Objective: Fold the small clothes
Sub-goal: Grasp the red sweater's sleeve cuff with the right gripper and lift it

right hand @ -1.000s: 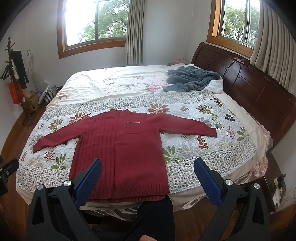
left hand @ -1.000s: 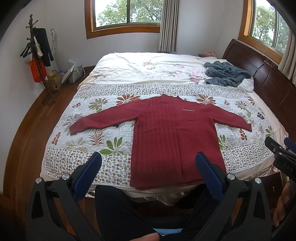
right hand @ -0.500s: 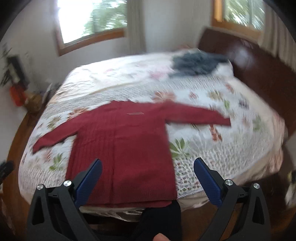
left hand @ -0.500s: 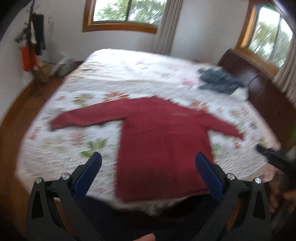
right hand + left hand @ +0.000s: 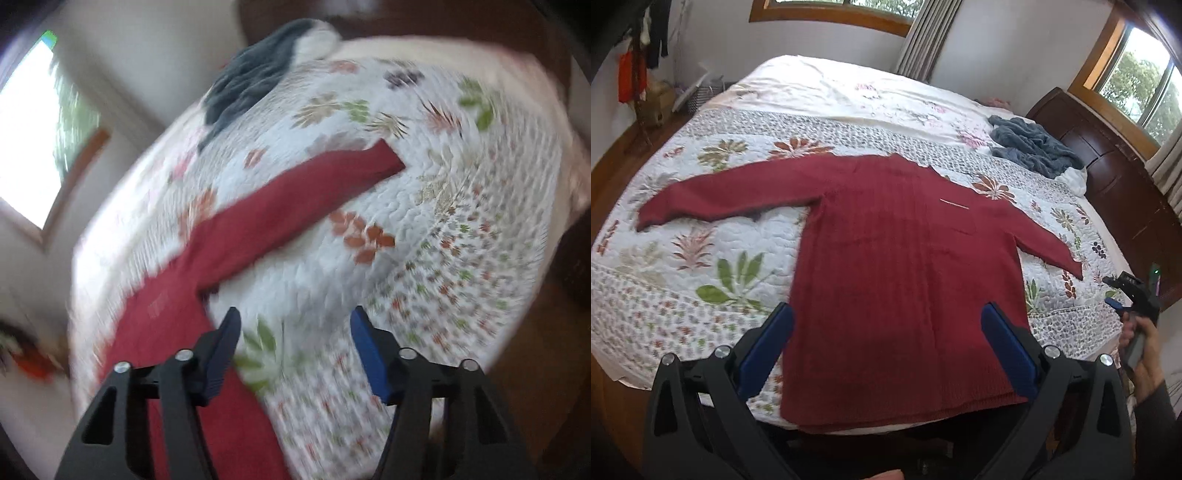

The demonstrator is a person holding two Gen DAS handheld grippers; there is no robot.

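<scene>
Basically nothing was folded yet: the red knit sweater (image 5: 905,266) lay flat & face-up on the floral quilt (image 5: 701,266) at the foot of the bed, both sleeves spread out to the sides, hem at the near edge. Left gripper (image 5: 886,343) hung above the hem w/ jaws wide apart, holding nothing; right gripper (image 5: 293,347), also spread & empty, pointed toward the right sleeve (image 5: 295,206), though that view was badly blurred. All folds — sleeves in, then body — looked left to do, prob. starting w/ that sleeve.
</scene>
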